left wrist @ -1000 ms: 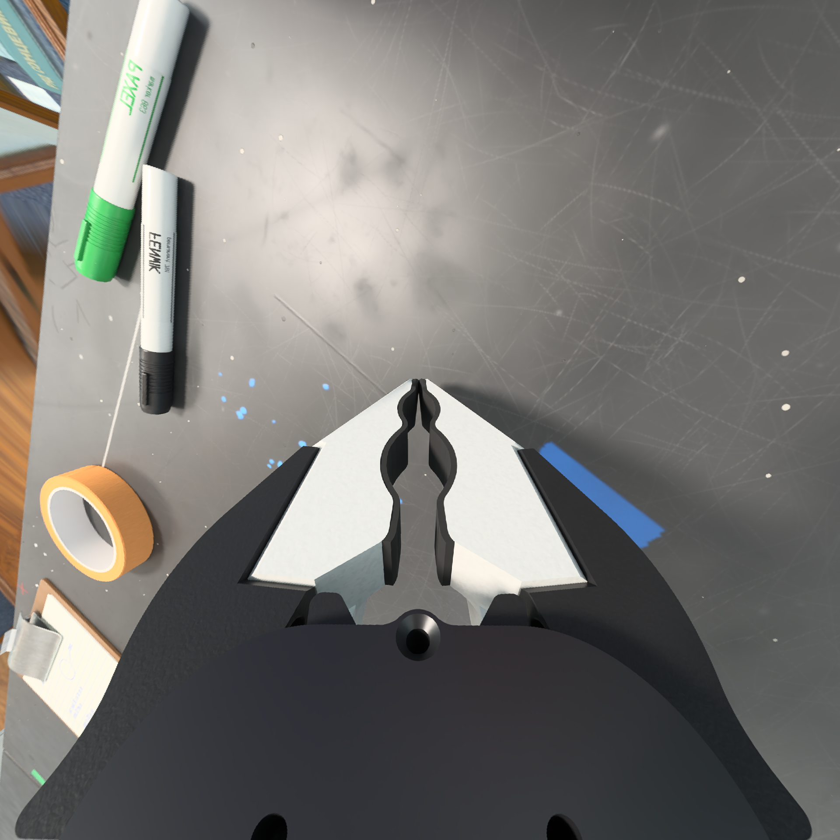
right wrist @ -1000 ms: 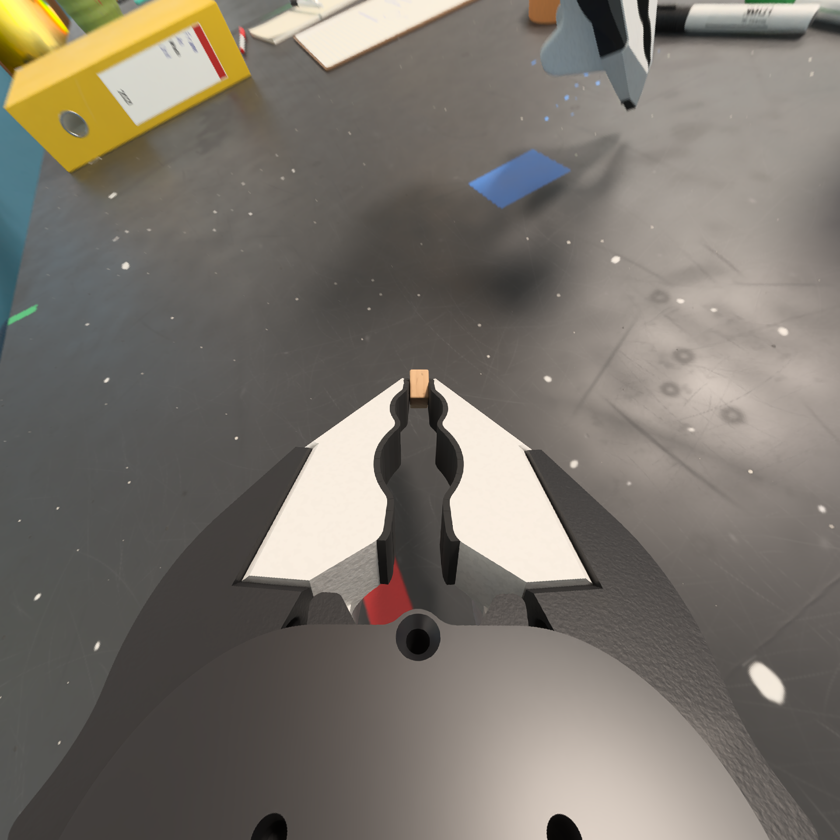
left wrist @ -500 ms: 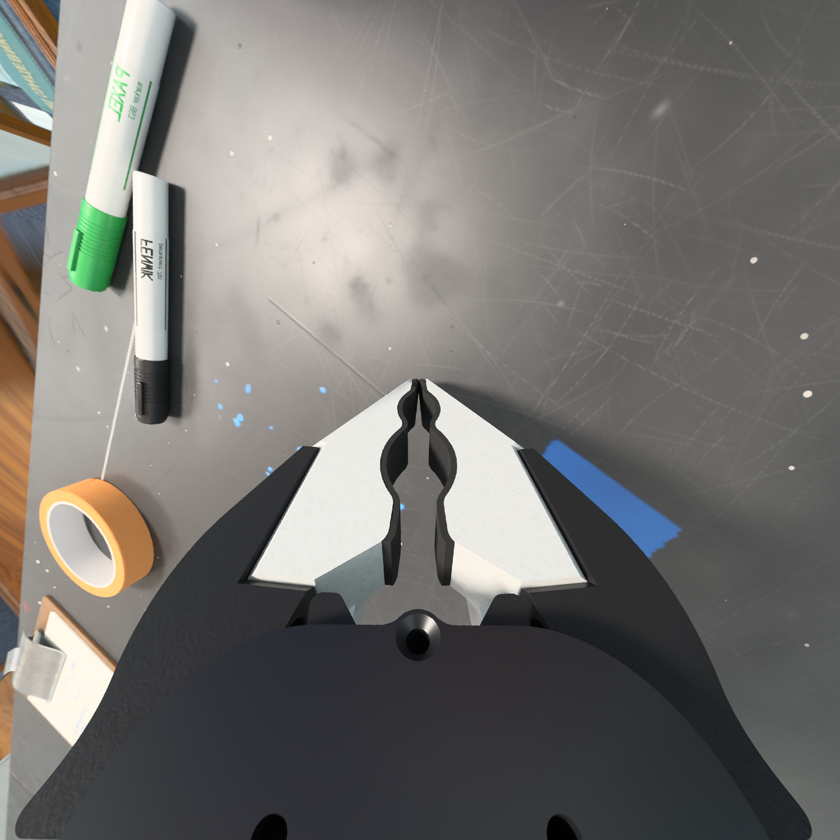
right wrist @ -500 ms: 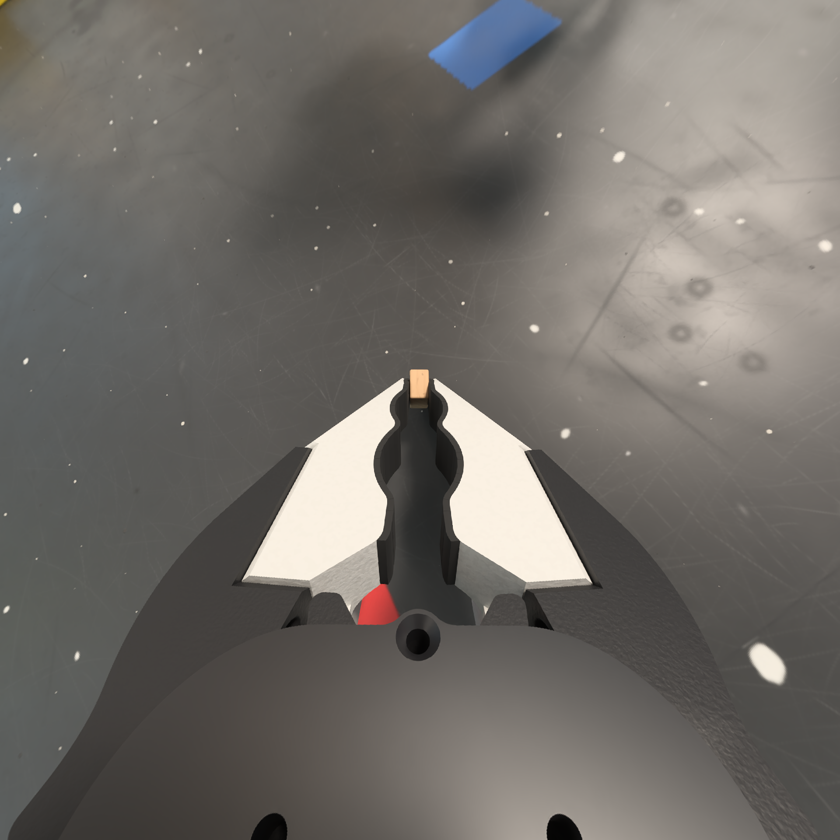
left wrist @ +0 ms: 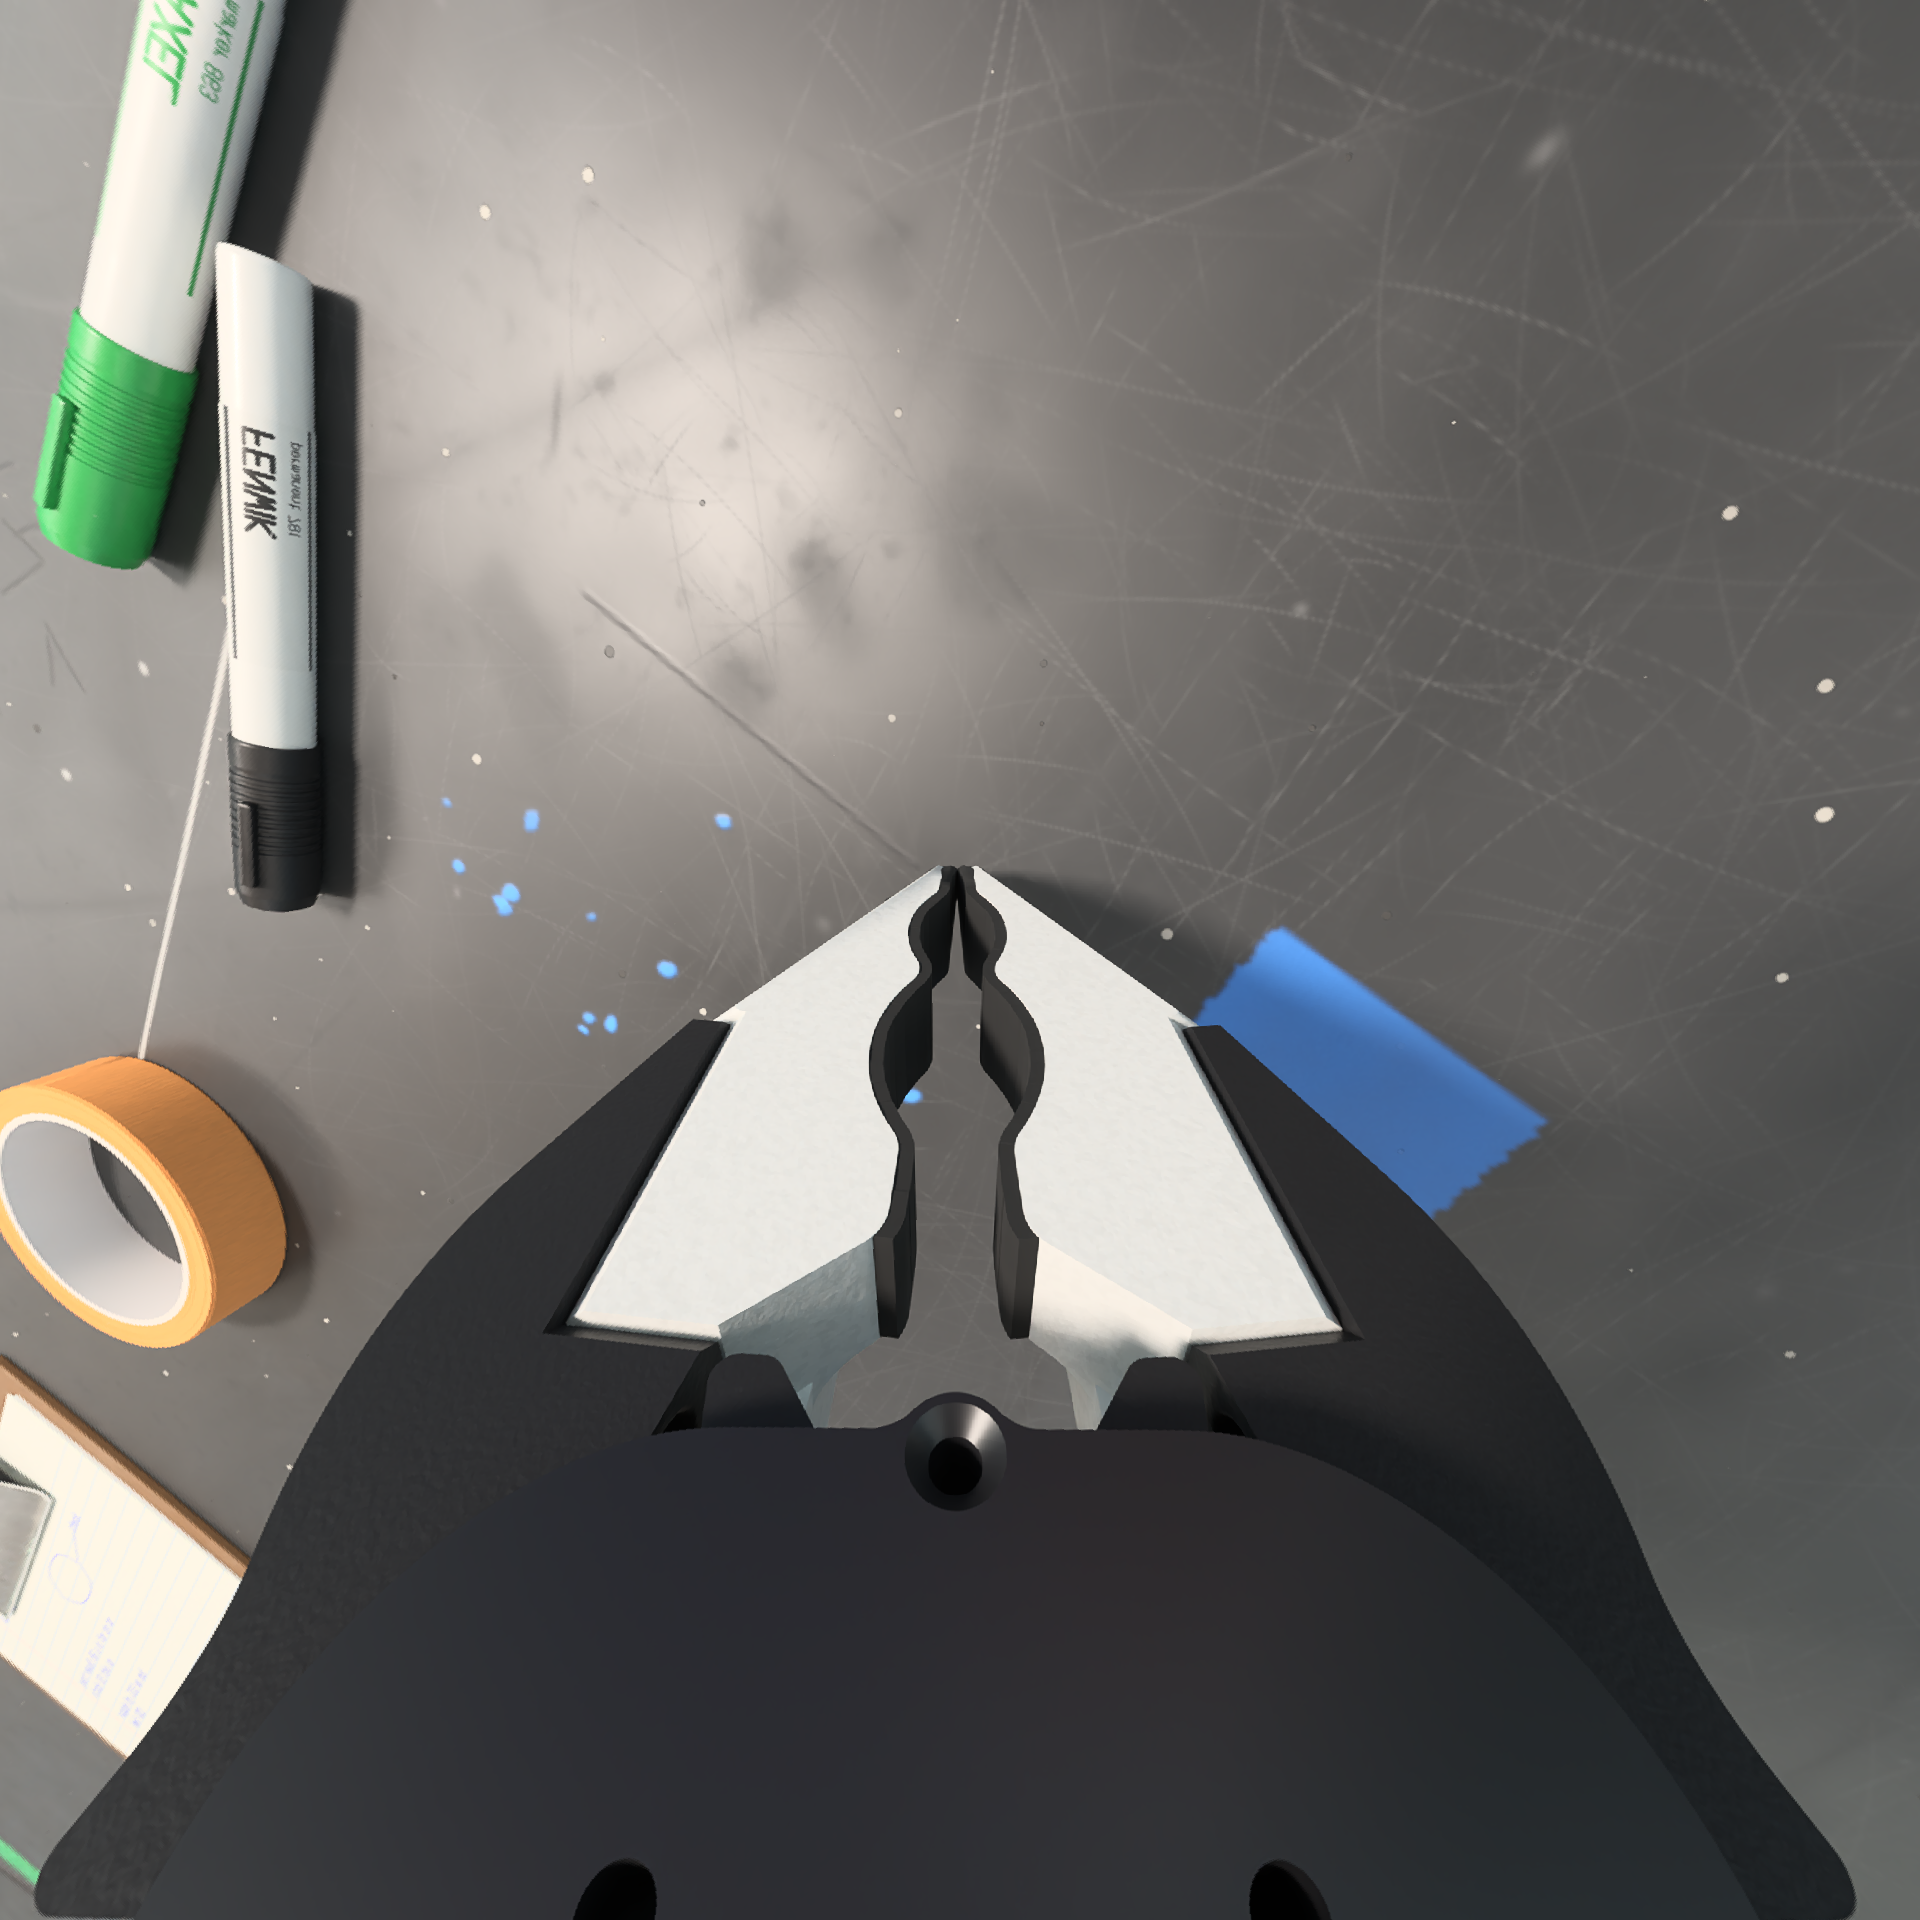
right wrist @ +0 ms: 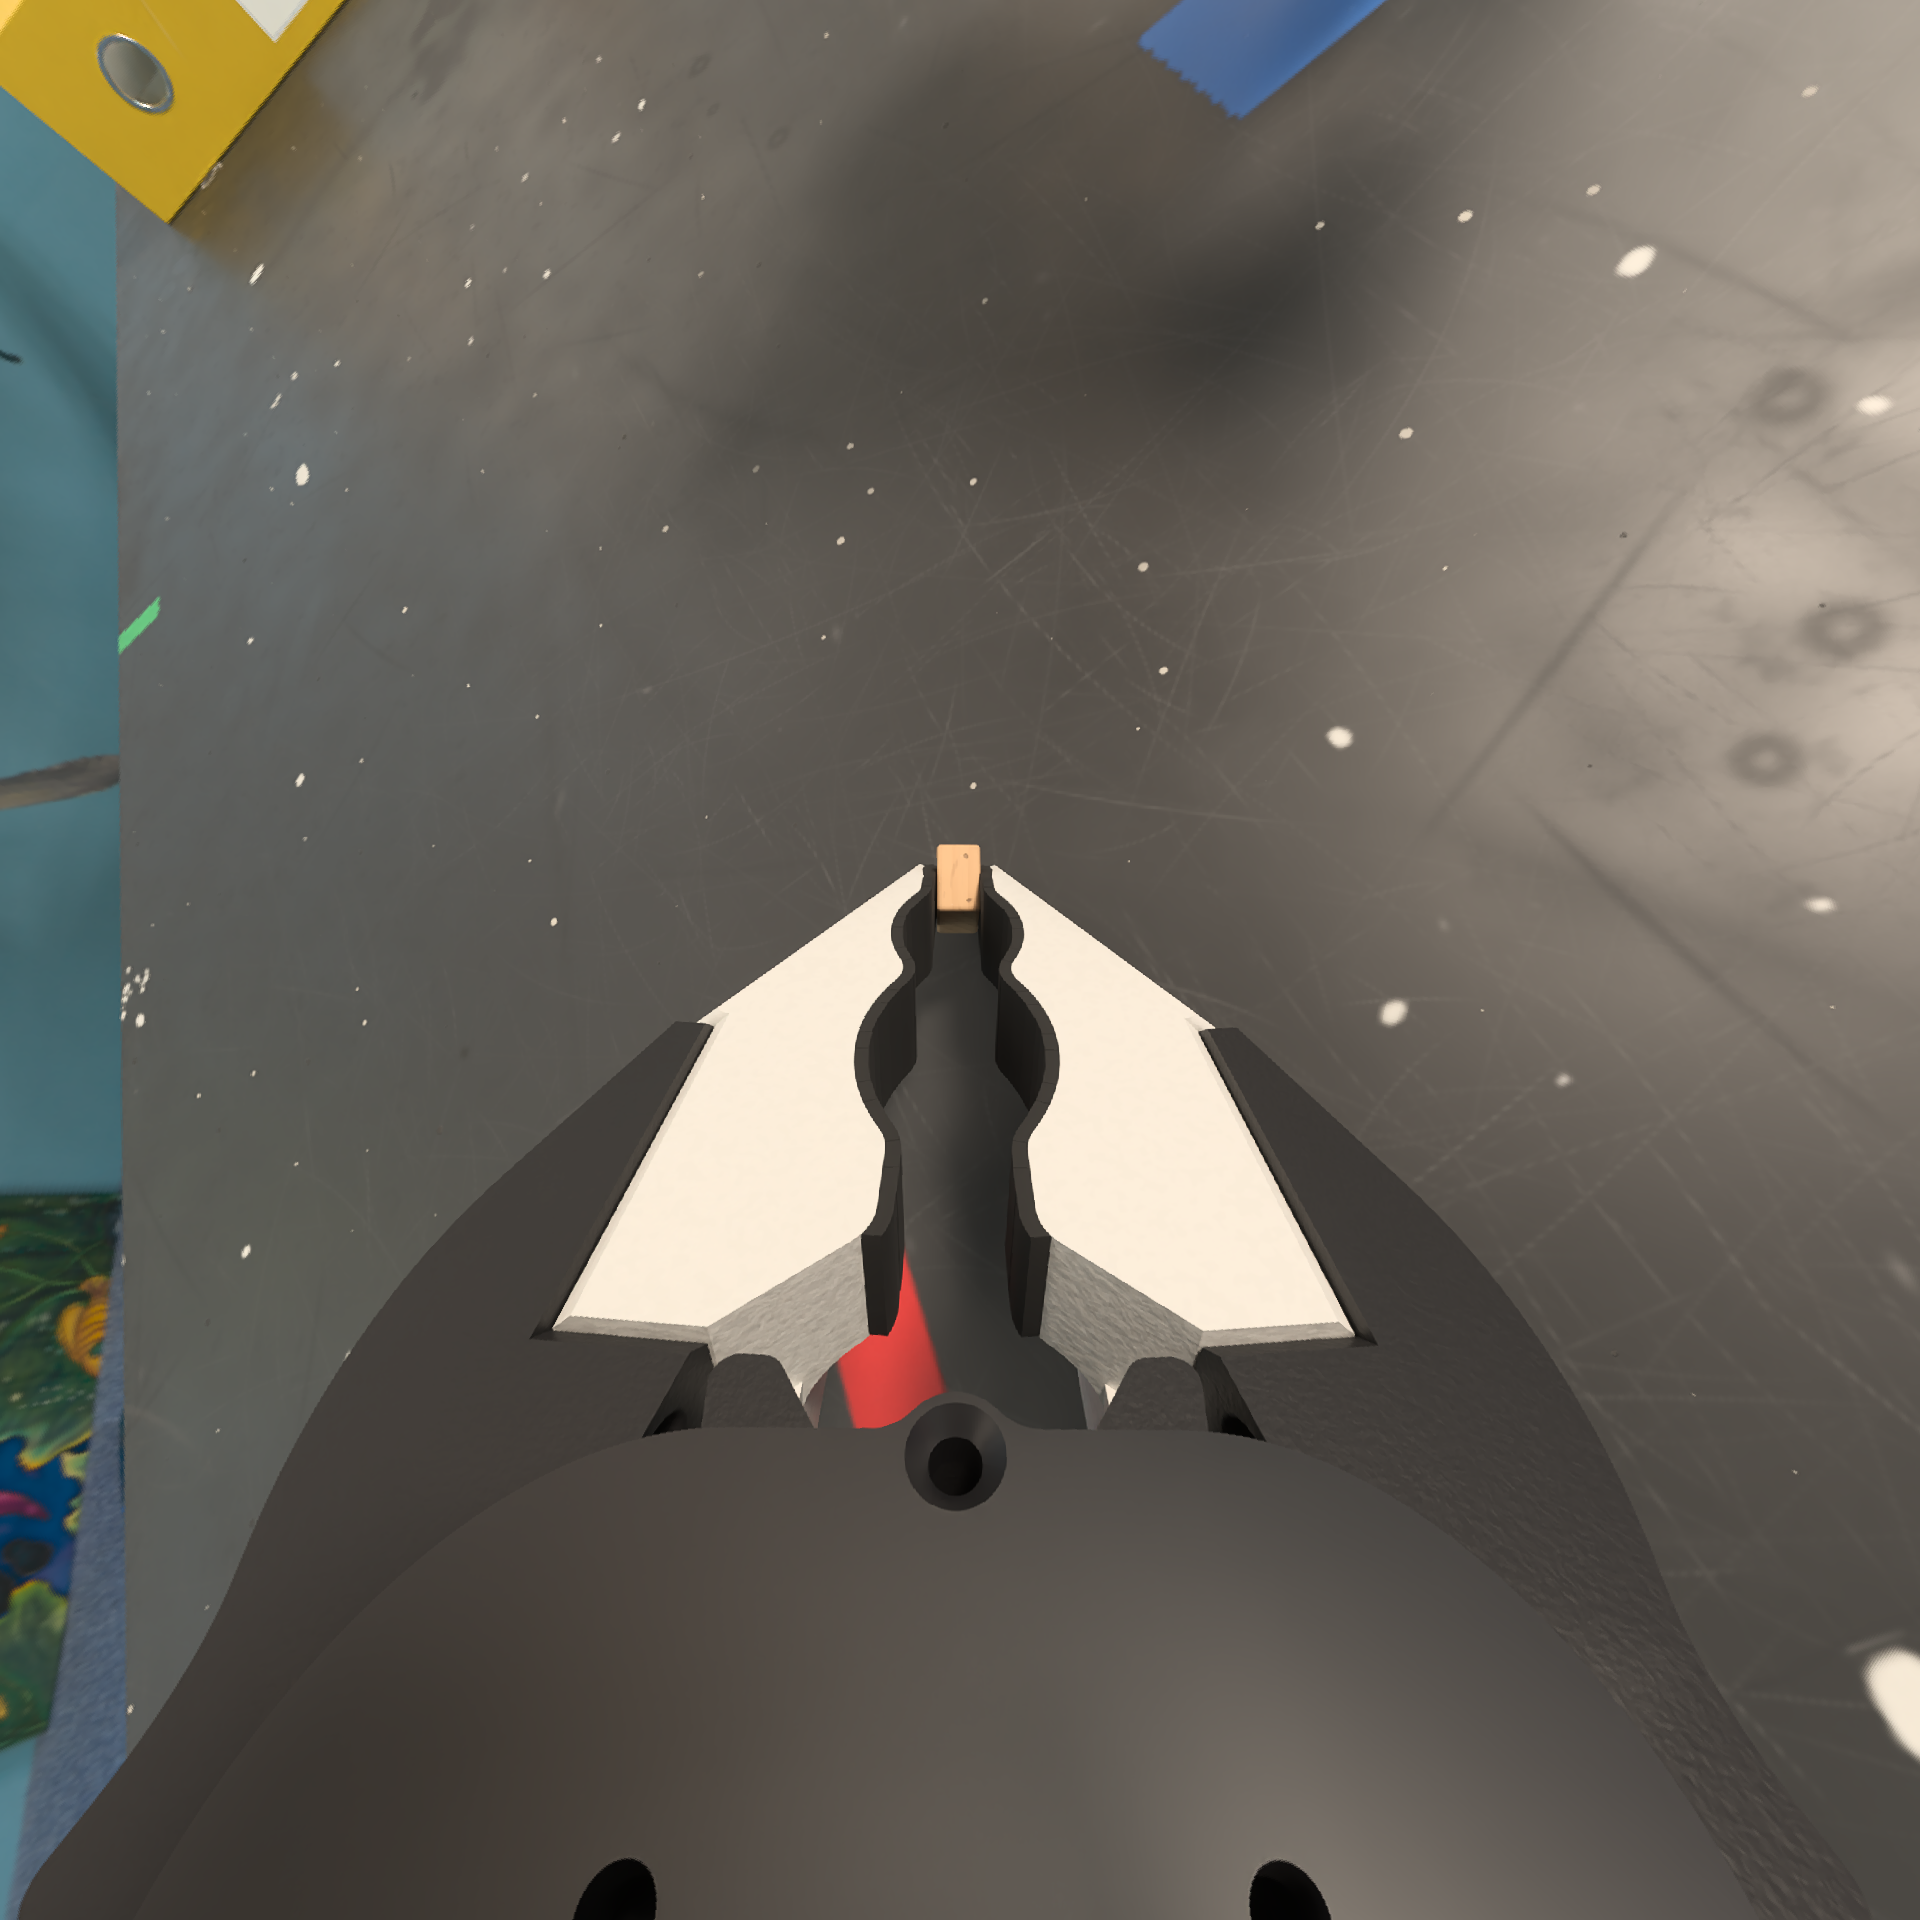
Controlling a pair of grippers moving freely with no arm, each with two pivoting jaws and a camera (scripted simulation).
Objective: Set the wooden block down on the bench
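Still the wooden block (right wrist: 957,878) pinched in the right tool (right wrist: 957,883), yellow binder (right wrist: 156,83) back in view (left tool (left wrist: 957,883) closed, empty).

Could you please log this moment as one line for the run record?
right gripper: shut on wooden block, above bench | left gripper: shut, empty | block not yet released

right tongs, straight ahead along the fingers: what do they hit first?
Probably bare bench. The right tongs, shut on the wooden block, point at scratched grey surface with nothing standing ahead. The blue tape and yellow binder lie off-line. Depth is unclear.
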